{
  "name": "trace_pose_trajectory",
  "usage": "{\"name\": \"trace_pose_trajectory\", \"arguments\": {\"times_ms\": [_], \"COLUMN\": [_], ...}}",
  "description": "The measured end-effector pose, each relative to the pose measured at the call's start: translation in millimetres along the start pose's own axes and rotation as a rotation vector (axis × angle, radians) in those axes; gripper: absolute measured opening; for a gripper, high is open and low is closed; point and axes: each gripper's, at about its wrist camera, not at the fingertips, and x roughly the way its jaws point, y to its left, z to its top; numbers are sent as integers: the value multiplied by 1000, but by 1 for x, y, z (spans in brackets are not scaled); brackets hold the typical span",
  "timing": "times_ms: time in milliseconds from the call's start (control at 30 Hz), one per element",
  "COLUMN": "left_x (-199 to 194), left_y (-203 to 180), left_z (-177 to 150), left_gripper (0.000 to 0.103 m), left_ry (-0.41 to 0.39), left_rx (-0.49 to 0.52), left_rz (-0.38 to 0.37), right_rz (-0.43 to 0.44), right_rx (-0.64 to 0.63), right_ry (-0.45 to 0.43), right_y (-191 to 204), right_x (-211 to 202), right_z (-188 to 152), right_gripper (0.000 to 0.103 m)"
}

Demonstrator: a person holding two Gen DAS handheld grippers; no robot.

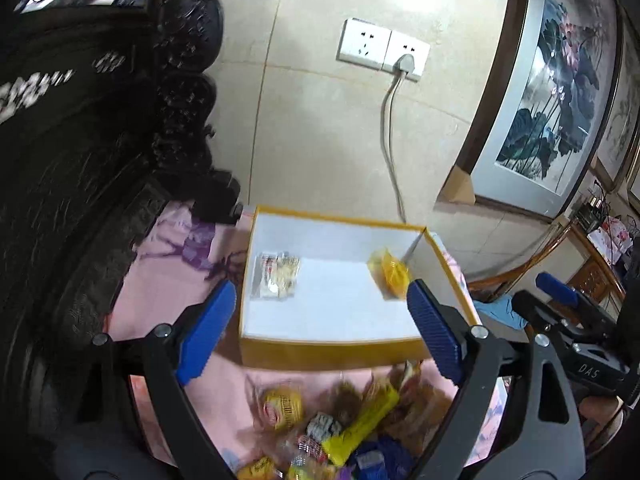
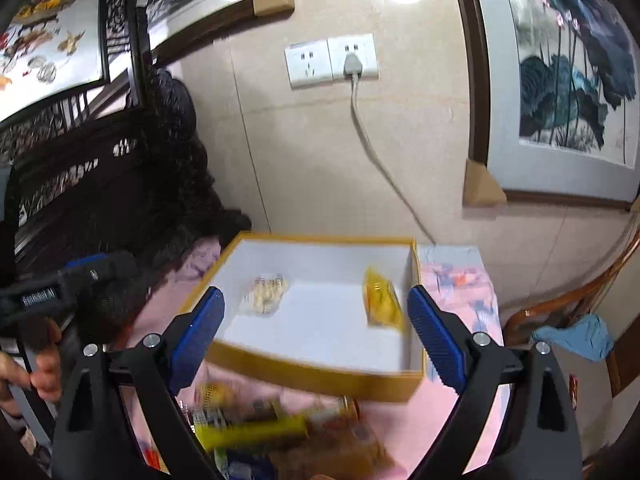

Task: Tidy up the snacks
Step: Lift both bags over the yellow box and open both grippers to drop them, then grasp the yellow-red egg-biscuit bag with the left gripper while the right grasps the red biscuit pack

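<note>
Before me the shallow yellow-rimmed cardboard box (image 1: 320, 350) sat on the pink cloth (image 1: 160, 300); inside, a clear-wrapped snack (image 1: 278, 276) lay left, a yellow packet (image 1: 390, 276) right; heaped snacks (image 1: 340, 432) nearer.

Colours, box and cloth

Box (image 1: 320, 350) yellow outside, white inside; packet (image 1: 390, 274) by right finger yellow; cloth (image 1: 168, 300) pink, purple-flowered; pads (image 1: 206, 332) blue.

Even, soft indoor light, rather bright on the pale wall (image 1: 320, 128). A white glare patch at upper centre of the right wrist view. Strong motion blur on the snack pile (image 1: 328, 428) along the bottom edge. Heavy fisheye bending at the borders, dark corners. Carved dark furniture (image 1: 80, 160) at left nearly black, little detail.
</note>
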Motion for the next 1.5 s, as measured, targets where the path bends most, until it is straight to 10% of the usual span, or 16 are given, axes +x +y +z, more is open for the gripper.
{"name": "trace_pose_trajectory", "arguments": {"times_ms": [367, 600, 1167, 1500], "left_x": [-19, -32, -33, 13], "left_y": [20, 34, 52, 5], "left_z": [-88, -121, -150, -193], "left_gripper": [90, 90, 90, 90], "left_ry": [153, 225, 315, 427], "left_rx": [-9, -27, -35, 271], "left_rz": [31, 60, 131, 100], "right_rz": [41, 98, 129, 122], "right_rx": [44, -55, -268, -69], "right_ry": [209, 385, 554, 588], "right_y": [-26, -17, 11, -10], "right_x": [-20, -4, 54, 28], "right_z": [-102, -165, -216, -234], "right_gripper": [91, 57, 44, 43]}}
